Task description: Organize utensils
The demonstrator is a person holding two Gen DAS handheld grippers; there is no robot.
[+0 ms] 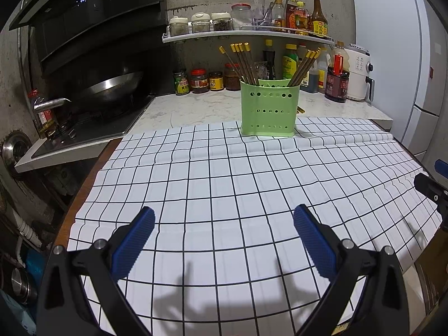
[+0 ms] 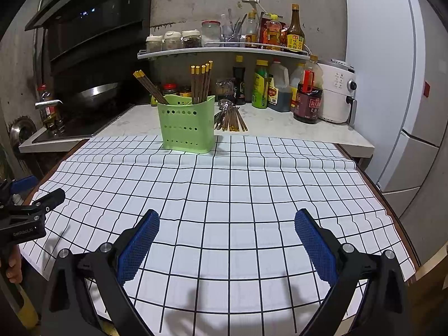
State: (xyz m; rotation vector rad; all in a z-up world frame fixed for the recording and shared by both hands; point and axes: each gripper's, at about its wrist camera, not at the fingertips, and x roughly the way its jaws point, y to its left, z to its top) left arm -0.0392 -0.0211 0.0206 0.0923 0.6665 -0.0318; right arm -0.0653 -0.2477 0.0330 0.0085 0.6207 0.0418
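While you held both tools low over the near edge of the checked cloth [image 1: 224, 190], each stood released: the left tool [image 1: 224, 240] had its blue pads [image 1: 134, 246] spread wide with only cloth between them, and the right tool [image 2: 226, 240] was parted the same way, grasping nothing. In the right wrist view your left tool's black frame showed at the far left edge, with your fingers [image 2: 12, 268] wrapped round its handle.

Further out, the green holder [image 2: 187, 124] stood upright at the far edge of the cloth, where the cloth meets the marble worktop [image 2: 268, 128]. Chopsticks [image 2: 201, 82] with yellow tips stood inside it in two bunches, one leaning left and one nearly straight up in the right wrist view.

Just beside the holder, on its right and behind it, a loose bundle of chopsticks [image 2: 235, 120] lay flat on the worktop, together with metal spoons [image 2: 222, 107].

Beyond those, sauce bottles [image 2: 260, 89] and jars lined the wall, a white air fryer [image 2: 336, 95] stood to the right, and a wok [image 1: 112, 86] sat on the stove at the left.
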